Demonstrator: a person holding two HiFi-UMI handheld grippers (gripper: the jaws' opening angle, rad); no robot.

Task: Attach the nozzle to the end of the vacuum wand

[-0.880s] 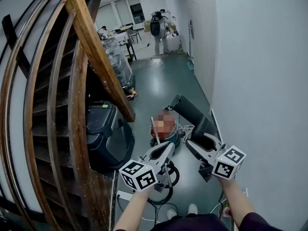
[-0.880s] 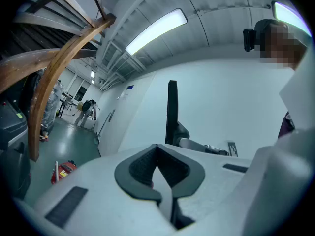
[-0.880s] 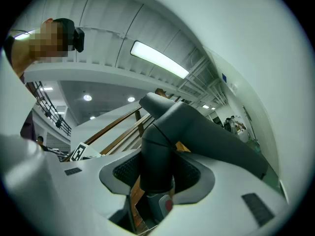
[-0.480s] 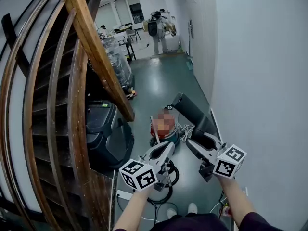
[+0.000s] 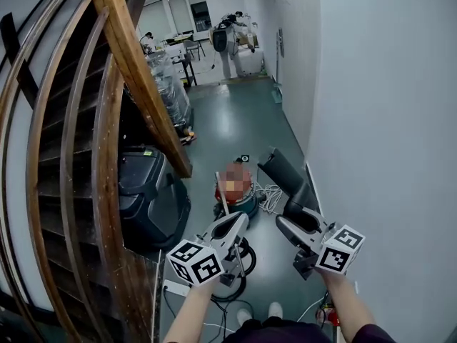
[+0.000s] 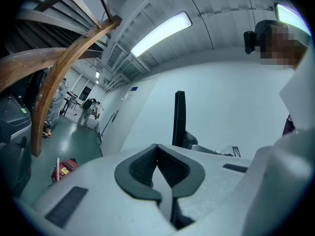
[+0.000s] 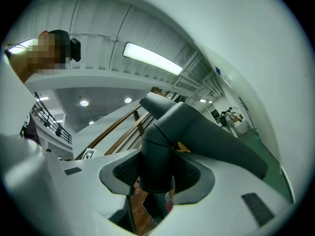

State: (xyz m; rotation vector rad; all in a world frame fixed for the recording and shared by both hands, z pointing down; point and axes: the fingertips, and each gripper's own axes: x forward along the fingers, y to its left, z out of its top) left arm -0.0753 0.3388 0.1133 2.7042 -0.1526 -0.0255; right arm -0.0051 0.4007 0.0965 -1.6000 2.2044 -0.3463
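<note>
My right gripper [image 5: 296, 219] is shut on the neck of a dark grey vacuum nozzle [image 5: 284, 171], whose flat head points away from me over the floor. In the right gripper view the nozzle's neck [image 7: 156, 166] sits between both pads. My left gripper [image 5: 233, 224] is shut with nothing in it; its pads [image 6: 147, 168] meet. A thin metal wand [image 5: 222, 191] leans up from the red vacuum canister [image 5: 246, 206] on the floor, left of the nozzle and ahead of the left gripper. From the left gripper view the canister [image 6: 64, 167] lies low on the left.
A curved wooden staircase [image 5: 136, 70] fills the left side, with a black bin [image 5: 146, 191] under it. A white wall [image 5: 385, 120] runs along the right. Cables [image 5: 270, 195] and a hose lie on the green floor. A person [image 5: 220, 41] stands far down the corridor.
The head view has shifted, so both grippers and the vacuum sit slightly lower and further left in it. The nozzle stays in the right gripper; the left stays shut.
</note>
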